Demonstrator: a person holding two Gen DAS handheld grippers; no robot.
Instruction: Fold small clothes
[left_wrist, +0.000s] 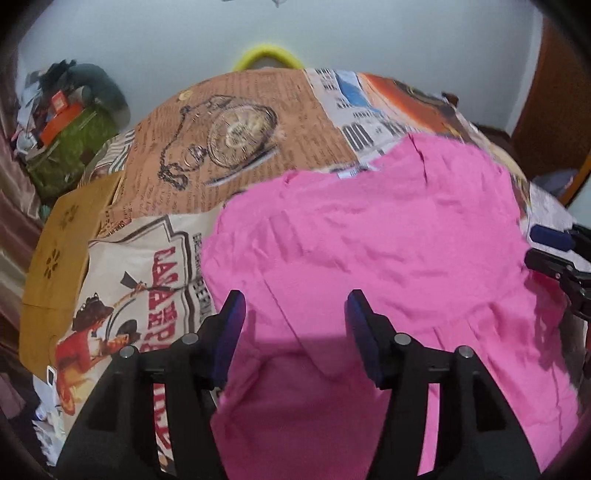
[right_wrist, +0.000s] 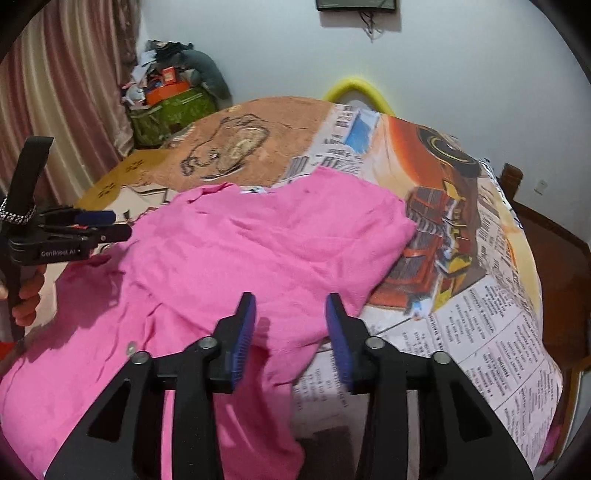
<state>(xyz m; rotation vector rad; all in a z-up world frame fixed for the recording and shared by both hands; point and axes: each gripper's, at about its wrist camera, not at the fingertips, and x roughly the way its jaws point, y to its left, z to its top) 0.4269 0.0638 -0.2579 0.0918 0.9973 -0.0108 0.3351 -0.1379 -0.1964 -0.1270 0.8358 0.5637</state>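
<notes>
left wrist view shows the left gripper (left_wrist: 295, 306) with fingers parted over the pink garment (left_wrist: 369, 258), nothing pinched; the cloth lies rumpled on the printed bedspread (left_wrist: 240, 147). the right gripper (right_wrist: 291, 310) hangs above the garment's right edge, its fingers also apart and empty. likely risks: closing on a wrinkle instead of a hem, catching the bedspread along with it, or uneven pulls leaving a crooked fold

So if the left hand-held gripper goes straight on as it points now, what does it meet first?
Most likely the pink garment lying on the printed bedsheet; the left hand-held gripper stands open above it, though depth is unclear.
</notes>
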